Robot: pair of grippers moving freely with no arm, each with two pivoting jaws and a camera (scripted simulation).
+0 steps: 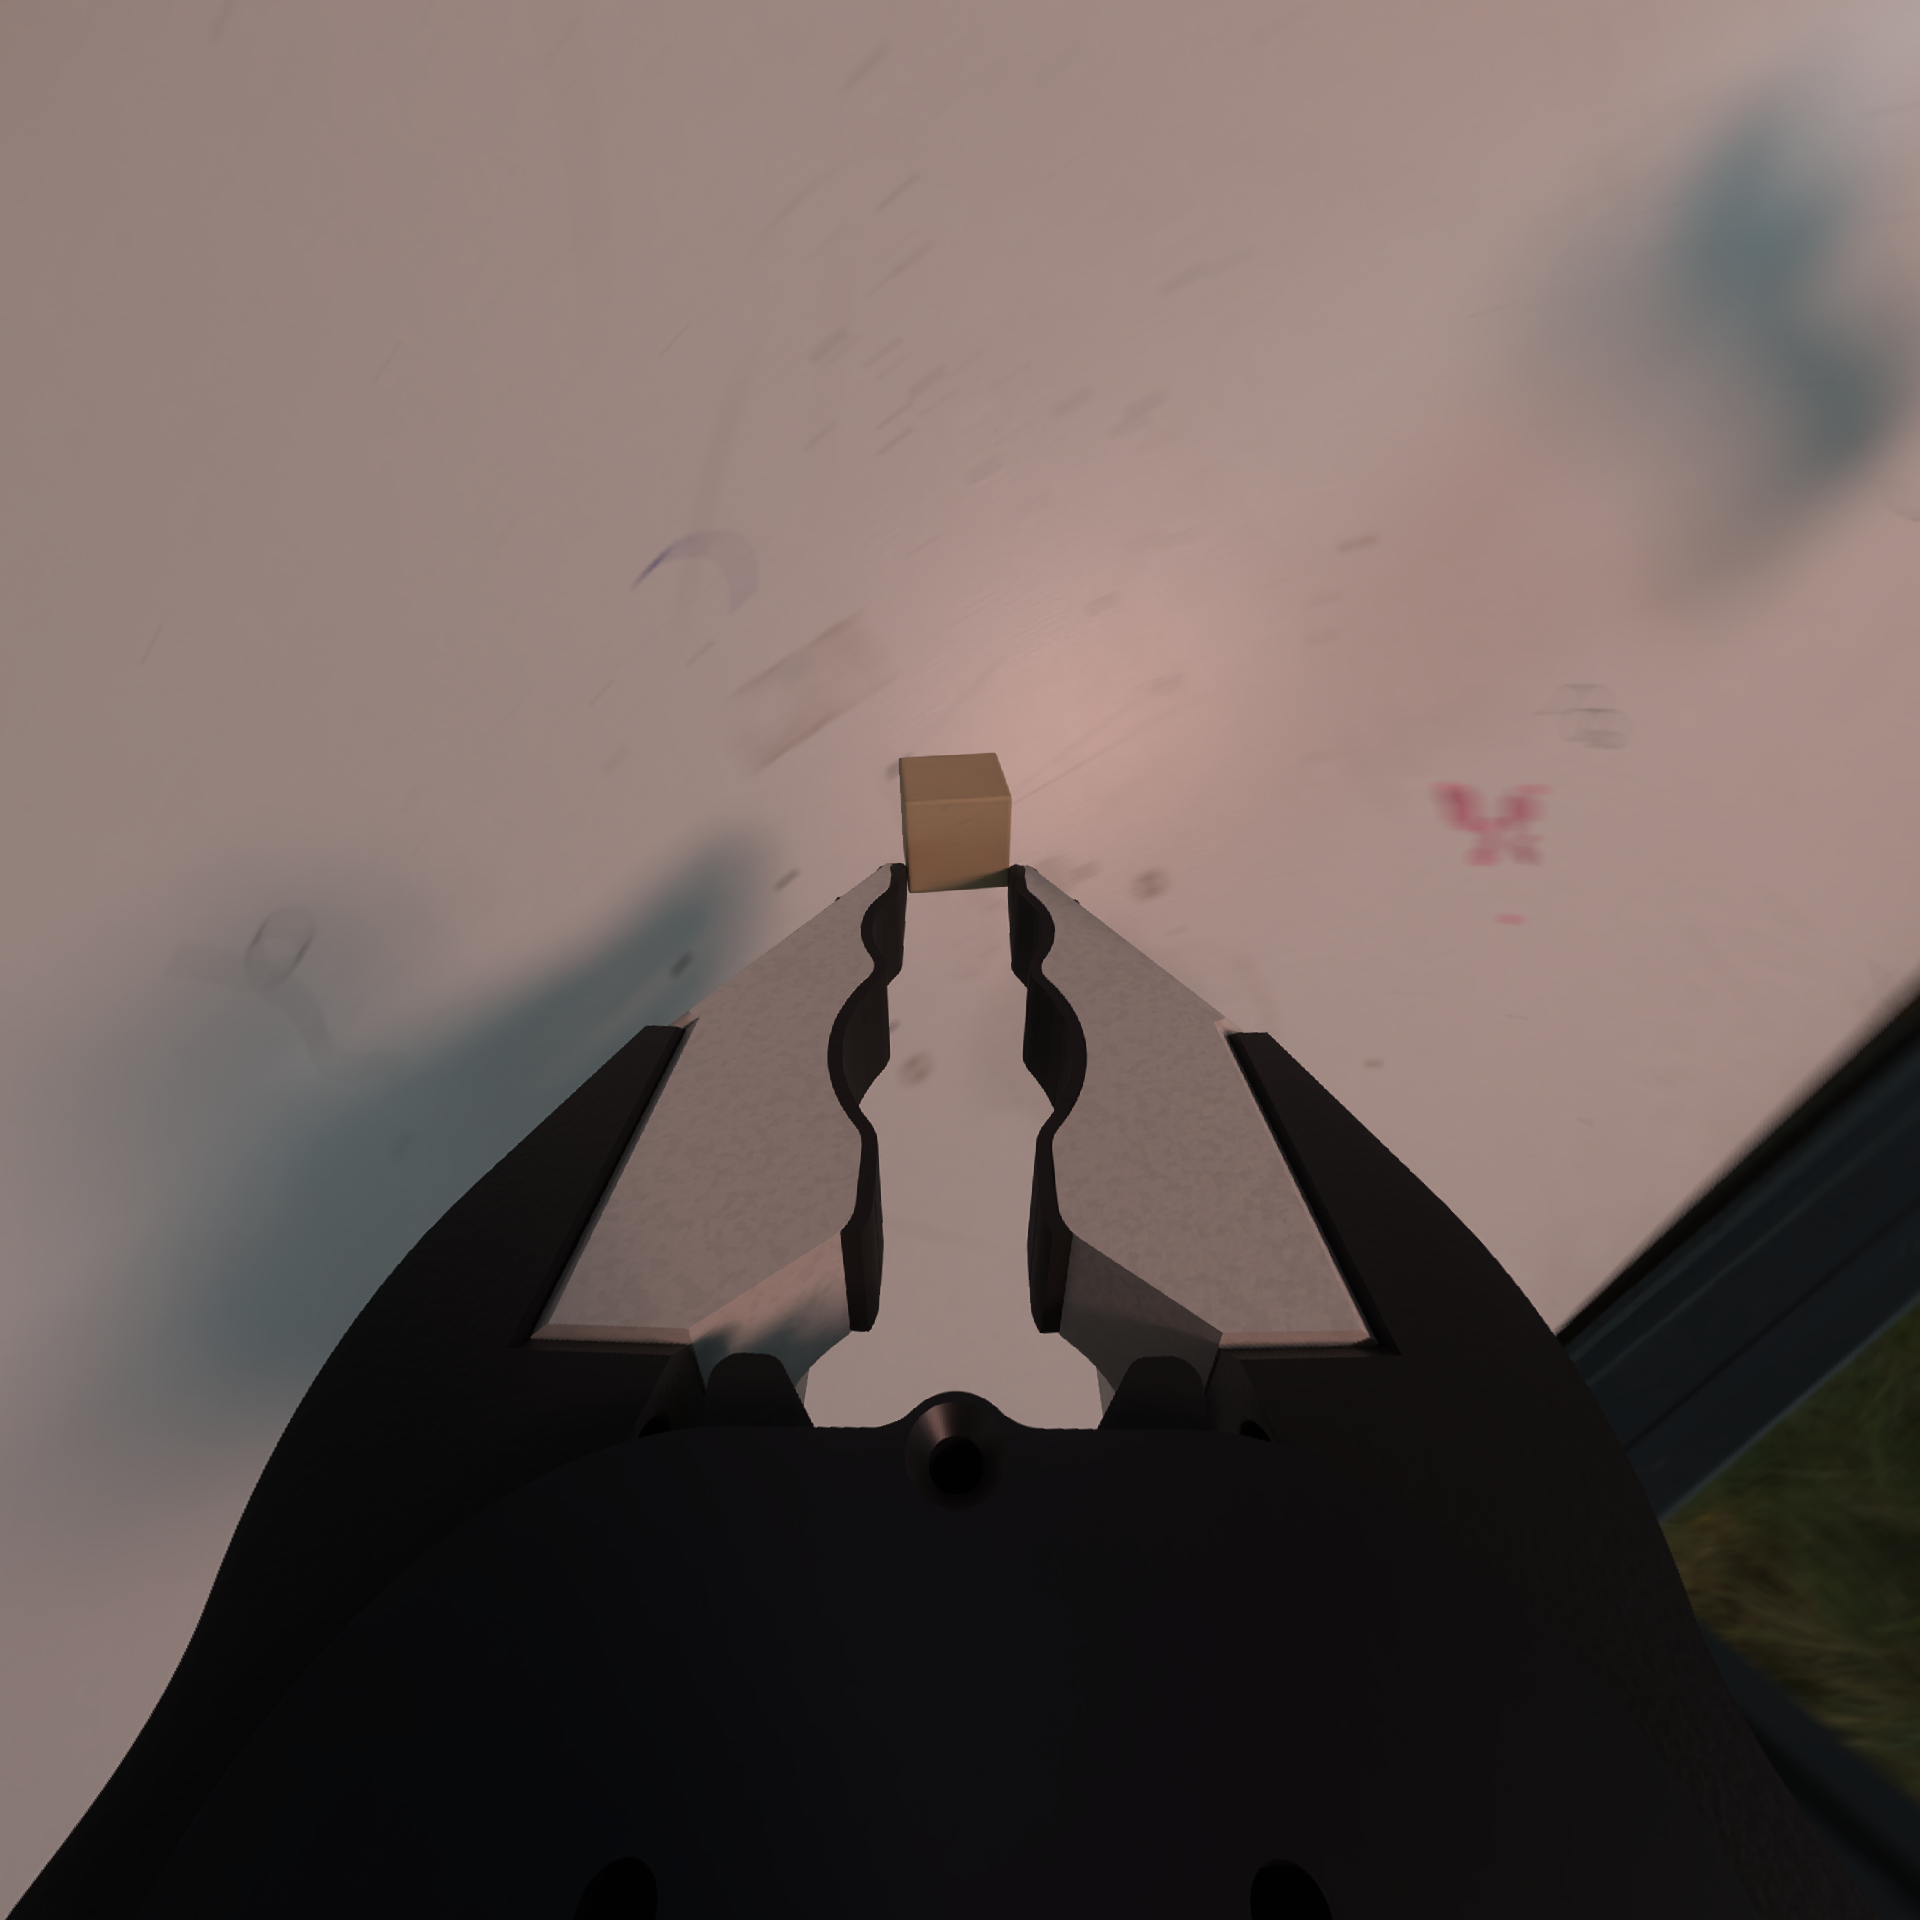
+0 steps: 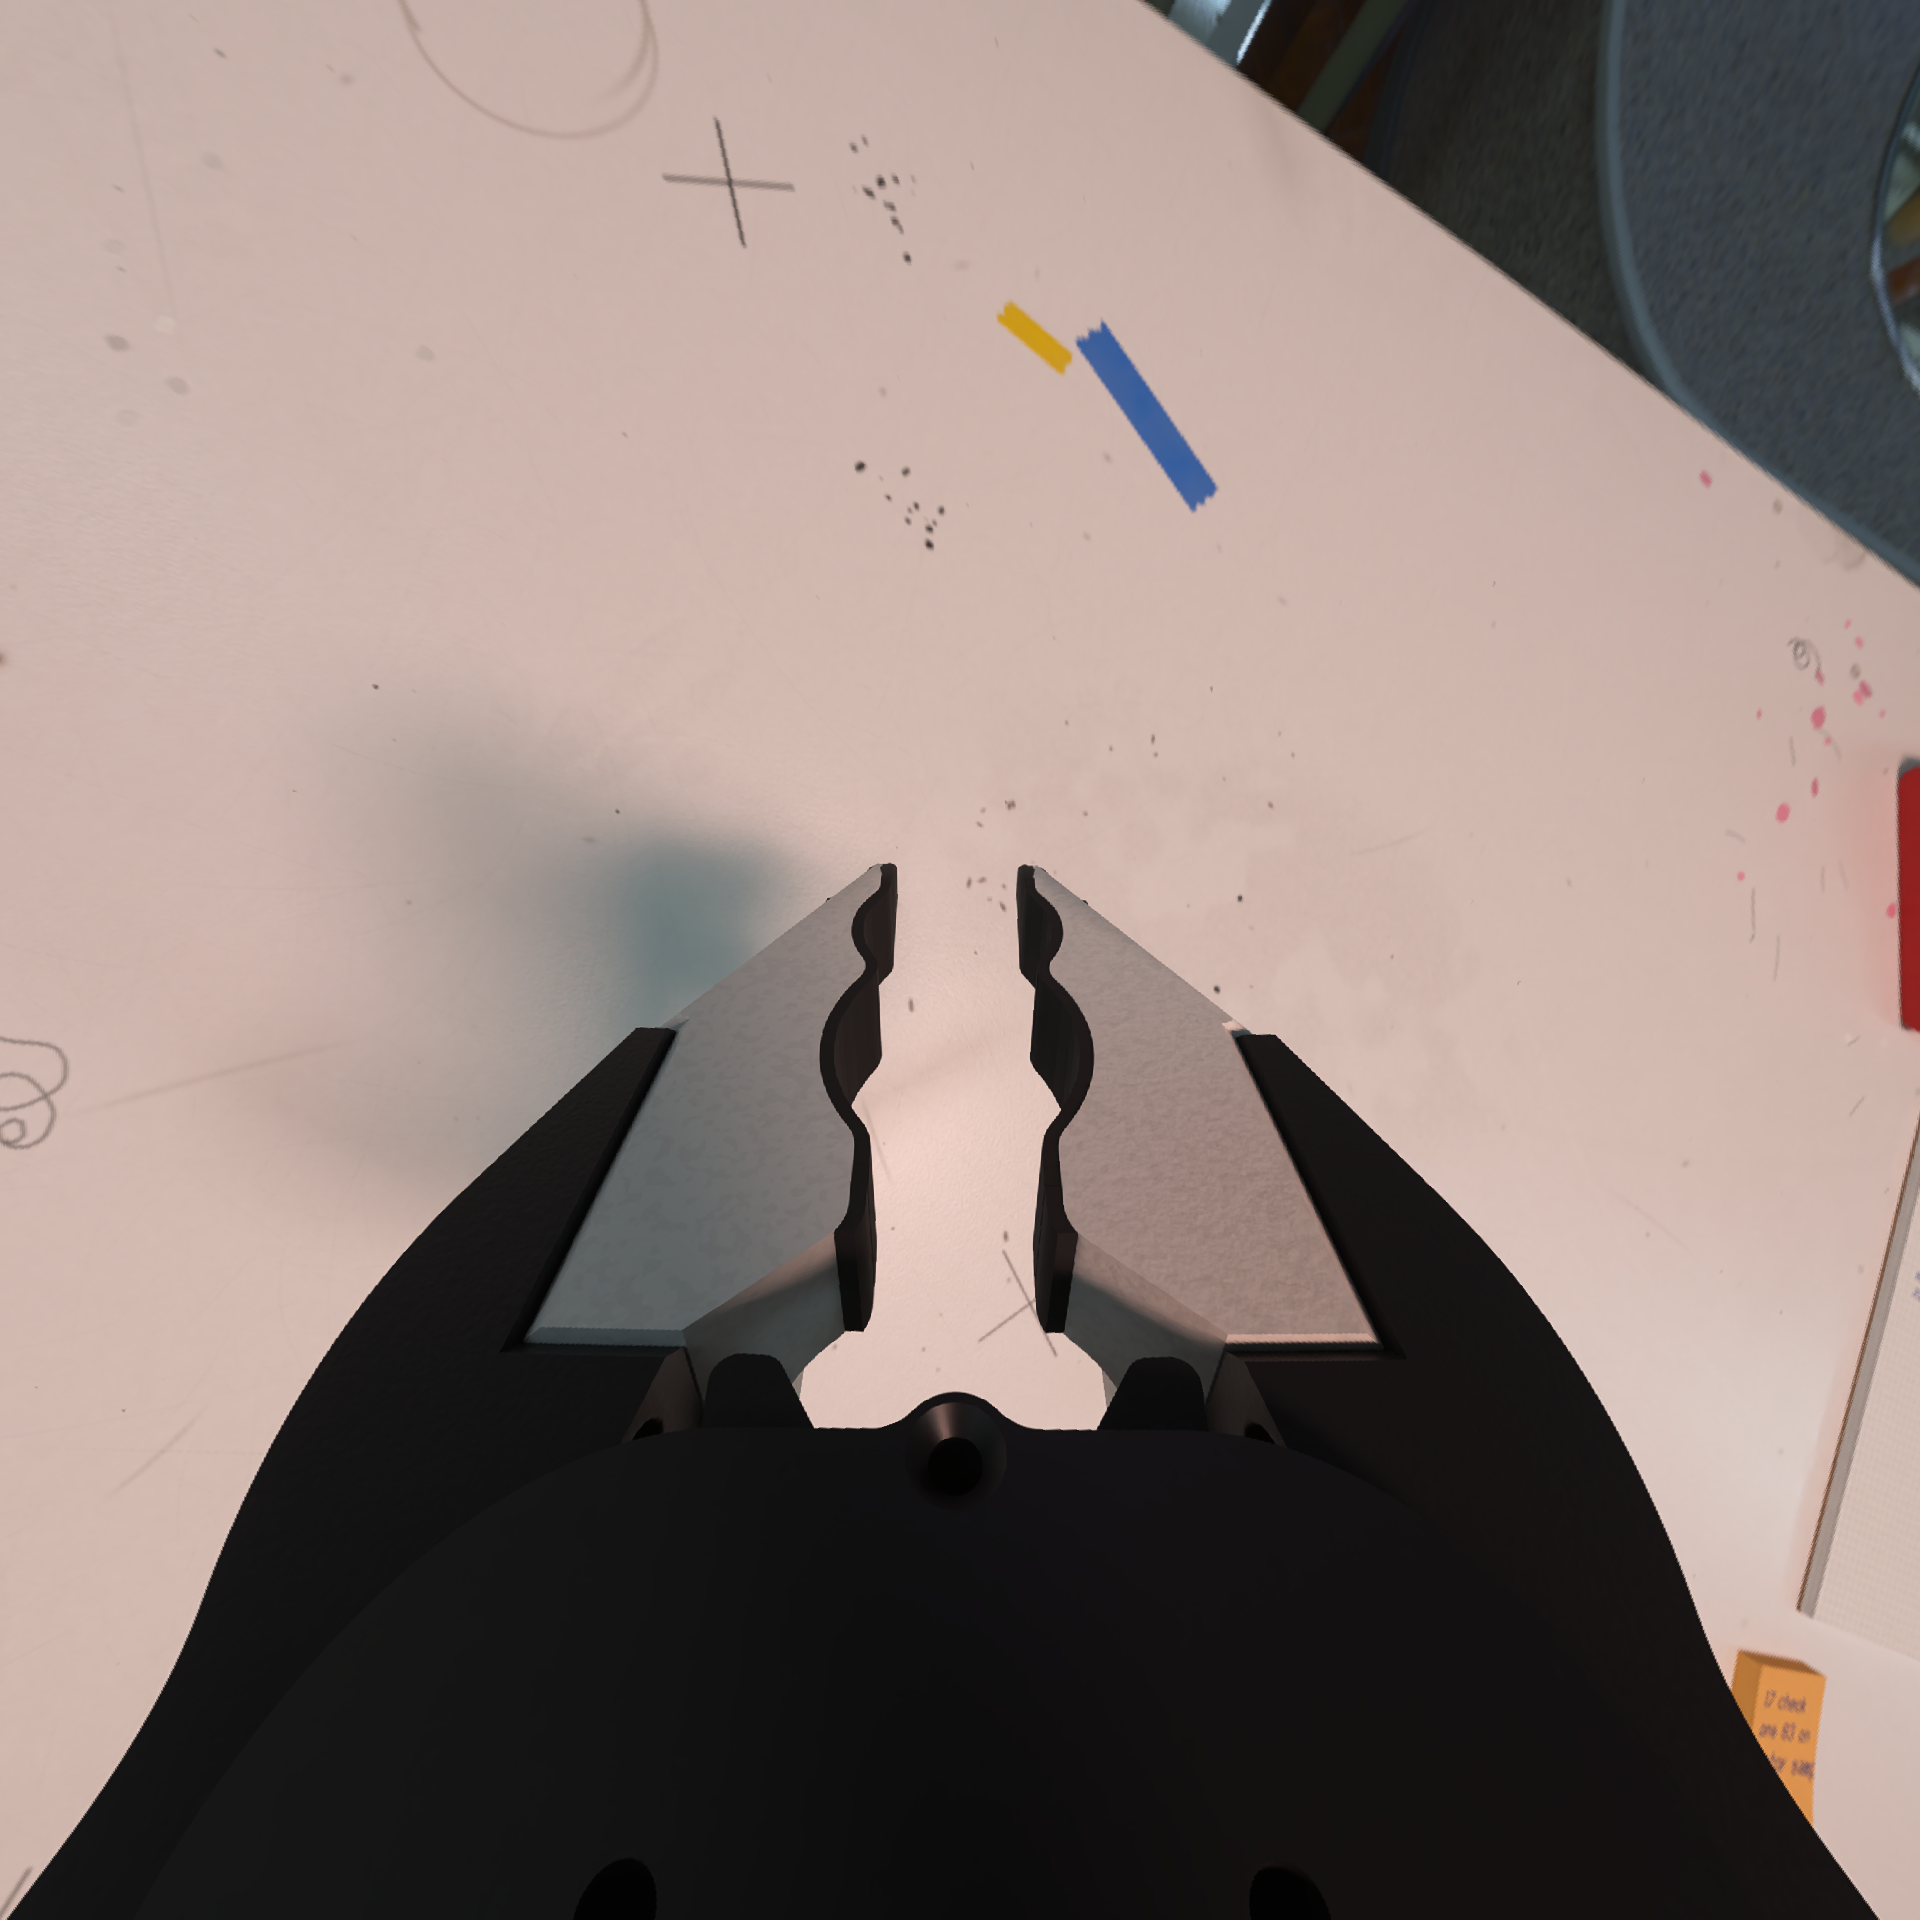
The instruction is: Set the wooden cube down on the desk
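The small tan wooden cube [image 1: 956, 821] sits between the very tips of my left gripper [image 1: 956, 878], whose jaws are closed against its two sides. The cube hangs over the pale, scuffed desk [image 1: 520, 416], which looks blurred here. I cannot tell whether the cube's underside touches the desk. My right gripper [image 2: 957, 878] is open and empty, its jaws a small gap apart, over the same desk [image 2: 416, 520]. The cube does not show in the right wrist view.
A blue tape strip [image 2: 1143, 416] and a yellow one [image 2: 1034, 336] lie ahead of the right gripper. A red object [image 2: 1910, 904], a white sheet [image 2: 1870, 1403] and an orange box [image 2: 1782, 1735] line the right side. The desk edge [image 1: 1714, 1195] runs diagonally at lower right.
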